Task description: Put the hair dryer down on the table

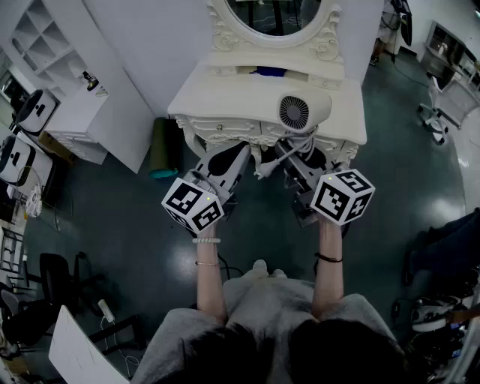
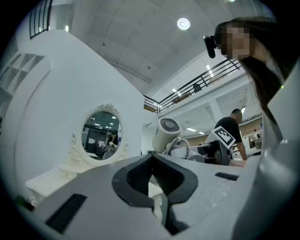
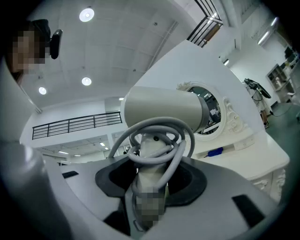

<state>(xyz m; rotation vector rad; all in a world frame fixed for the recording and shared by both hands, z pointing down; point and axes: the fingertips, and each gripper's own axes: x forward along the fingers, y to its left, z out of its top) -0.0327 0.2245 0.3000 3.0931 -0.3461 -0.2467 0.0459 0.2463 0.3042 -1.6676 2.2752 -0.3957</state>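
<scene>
The white hair dryer [image 1: 304,111] hangs over the front right of the white vanity table [image 1: 225,94], its round rear grille facing up. My right gripper [image 1: 289,154] is shut on the handle, which has the grey cord wound around it [image 3: 157,140]. In the right gripper view the dryer's barrel [image 3: 164,110] lies across the top, above the jaws [image 3: 150,180]. The left gripper [image 1: 229,161] is at the table's front edge, left of the dryer, shut and holding nothing [image 2: 152,180]. From the left gripper view the dryer [image 2: 166,133] is seen to the right.
An oval mirror [image 1: 274,15] in a carved frame stands at the back of the table, with a blue object [image 1: 270,72] below it. A white shelf unit [image 1: 52,67] is at the left, and a green roll [image 1: 160,146] stands on the floor beside the table. A person in black [image 2: 234,124] stands far off.
</scene>
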